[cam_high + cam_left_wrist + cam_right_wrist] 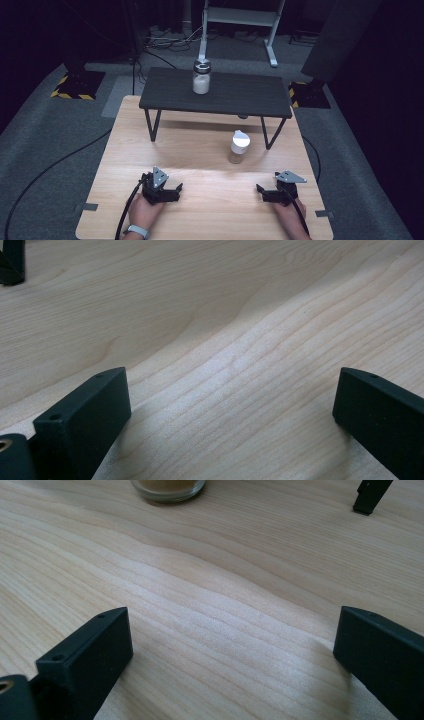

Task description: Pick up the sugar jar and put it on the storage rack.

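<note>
A small jar with a white flip lid point(239, 146) stands on the wooden table point(200, 165) in front of a low black shelf. On that shelf sits a clear jar of white powder with a clamp lid point(201, 77). My left gripper point(167, 192) rests low on the table near the front left, open, with bare wood between its jaws point(232, 390). My right gripper point(267, 192) rests at the front right, also open and holding nothing point(232, 630). The base of the small jar point(167, 487) shows at the top of the right gripper view.
The low black shelf point(216, 92) stands on thin legs across the back half of the table; one leg foot point(370, 497) and another point(12, 265) show in the gripper views. Cables and a white stand point(240, 17) lie on the floor behind.
</note>
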